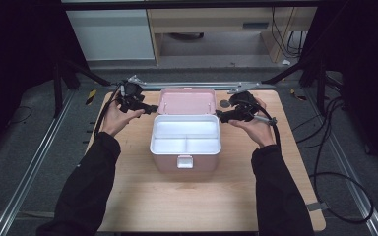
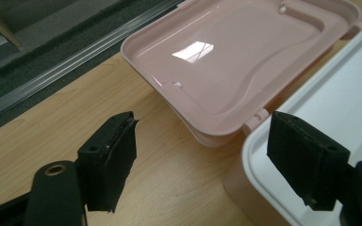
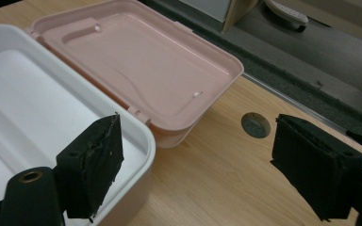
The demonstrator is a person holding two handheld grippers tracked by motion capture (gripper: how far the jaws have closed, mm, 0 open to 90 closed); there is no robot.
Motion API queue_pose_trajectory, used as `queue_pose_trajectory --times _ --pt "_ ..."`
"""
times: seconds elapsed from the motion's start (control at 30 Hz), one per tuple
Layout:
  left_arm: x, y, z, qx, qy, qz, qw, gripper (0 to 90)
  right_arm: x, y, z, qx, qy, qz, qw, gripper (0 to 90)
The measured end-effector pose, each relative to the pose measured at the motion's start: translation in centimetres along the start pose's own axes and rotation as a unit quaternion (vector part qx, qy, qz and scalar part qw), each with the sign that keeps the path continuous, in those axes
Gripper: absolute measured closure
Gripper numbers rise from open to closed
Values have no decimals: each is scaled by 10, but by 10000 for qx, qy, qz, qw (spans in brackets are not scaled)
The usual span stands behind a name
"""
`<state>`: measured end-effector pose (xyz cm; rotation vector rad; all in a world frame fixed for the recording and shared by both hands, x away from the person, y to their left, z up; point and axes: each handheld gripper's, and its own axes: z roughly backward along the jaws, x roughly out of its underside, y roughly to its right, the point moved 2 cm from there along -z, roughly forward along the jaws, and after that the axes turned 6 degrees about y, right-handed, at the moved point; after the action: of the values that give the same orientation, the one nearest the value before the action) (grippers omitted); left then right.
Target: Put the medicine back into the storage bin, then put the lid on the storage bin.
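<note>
The pink box (image 1: pixel 185 133) sits open mid-desk (image 1: pixel 142 196), its stiff, light, slippery lid (image 1: pixel 187 101) lying back at twelve o'clock, best held by its side edges, where both grippers (image 1: pixel 153 108) (image 1: pixel 218 114) wait, fingers open and empty.

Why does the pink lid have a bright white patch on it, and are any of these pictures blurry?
Left gripper view: the patch on the pink lid is glare from an overhead light. Right gripper view: the lid looks matte, and the near jaws are slightly soft. High view: the table is lit, the surroundings dark, the picture a little grainy.
</note>
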<state>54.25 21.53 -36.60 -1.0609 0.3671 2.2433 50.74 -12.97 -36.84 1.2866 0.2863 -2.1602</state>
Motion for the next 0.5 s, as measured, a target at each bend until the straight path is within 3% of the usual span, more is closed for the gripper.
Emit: queue_pose_trajectory --times 0.27,0.4,0.5 --pt "-3 -3 -16 13 189 252 9995 246 -7 9 -13 111 378 -472 9981 212" --pt "-2 -7 -25 116 221 347 9991 272 -4 14 -19 134 338 -606 9975 225" --pt "-1 -9 -32 82 215 326 9992 282 -1 17 -24 140 279 -638 9975 234"
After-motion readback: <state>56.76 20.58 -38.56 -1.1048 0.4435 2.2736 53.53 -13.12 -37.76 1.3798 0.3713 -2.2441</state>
